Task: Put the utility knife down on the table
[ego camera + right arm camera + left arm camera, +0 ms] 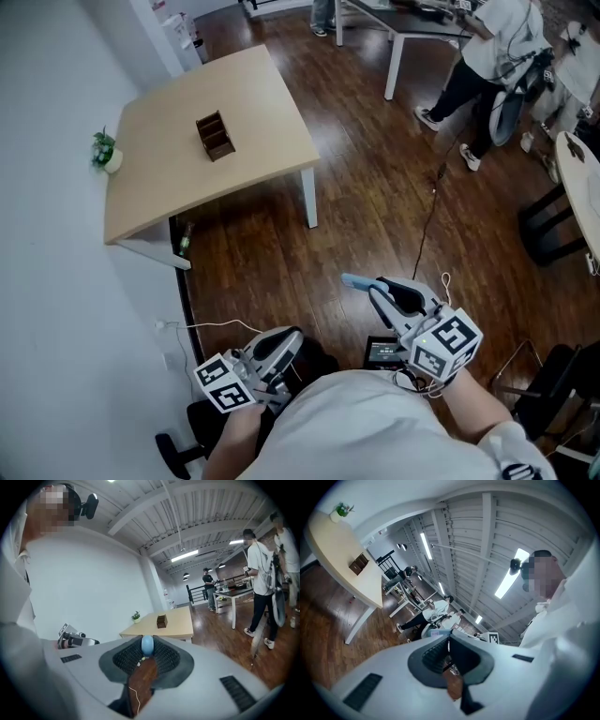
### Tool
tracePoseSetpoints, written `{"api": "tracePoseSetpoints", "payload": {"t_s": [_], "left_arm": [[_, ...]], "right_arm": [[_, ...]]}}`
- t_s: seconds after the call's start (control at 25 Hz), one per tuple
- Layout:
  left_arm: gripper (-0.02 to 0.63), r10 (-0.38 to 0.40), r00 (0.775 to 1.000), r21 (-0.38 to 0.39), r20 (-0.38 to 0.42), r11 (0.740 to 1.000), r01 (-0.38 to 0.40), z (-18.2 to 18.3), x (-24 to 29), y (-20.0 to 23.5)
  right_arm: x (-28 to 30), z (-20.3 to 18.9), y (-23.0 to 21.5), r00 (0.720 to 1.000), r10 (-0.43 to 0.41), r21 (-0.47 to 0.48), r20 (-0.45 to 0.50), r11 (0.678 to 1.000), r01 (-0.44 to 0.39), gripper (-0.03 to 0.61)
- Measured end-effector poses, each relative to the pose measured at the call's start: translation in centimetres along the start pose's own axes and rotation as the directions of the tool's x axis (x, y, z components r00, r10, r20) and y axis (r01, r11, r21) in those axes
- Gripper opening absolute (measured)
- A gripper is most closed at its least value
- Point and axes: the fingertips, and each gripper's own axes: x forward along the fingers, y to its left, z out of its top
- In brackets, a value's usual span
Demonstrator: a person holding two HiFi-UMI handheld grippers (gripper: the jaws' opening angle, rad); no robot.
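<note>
The light blue utility knife (357,280) sticks out forward from my right gripper (377,290), which is shut on it over the wooden floor, well short of the table. In the right gripper view the knife (147,647) shows as a blue tip pinched between the dark pads of the right gripper (147,639). The pale wooden table (251,103) stands ahead on the left, against the wall. My left gripper (292,339) is held low, close to my body, jaws together with nothing in them; the left gripper view shows that gripper (449,642) shut.
A small brown box (215,135) and a potted plant (105,150) sit on the table. The white wall (47,234) runs along the left. A person (487,66) stands by a white desk (403,33) at the back right. A cable (427,216) trails across the floor.
</note>
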Motion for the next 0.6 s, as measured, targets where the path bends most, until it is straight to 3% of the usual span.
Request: {"api": "tracePoseSetpoints", "payload": {"t_s": [0.24,0.6], "left_arm": [[0.003,-0.014,1.000,-0.015,0.001,1.000,0.014,1.7,-3.1,2.4],[0.003,0.015,0.999,-0.032,0.041,0.999,-0.014,3.4,-4.9,4.2]], "right_arm": [[3.4,0.4,2.2,1.000,-0.024,-0.023,-0.008,0.999,0.024,0.071],[7.4,1.4,3.3,0.999,0.017,-0.046,-0.031,0.999,-0.018,0.071]]}}
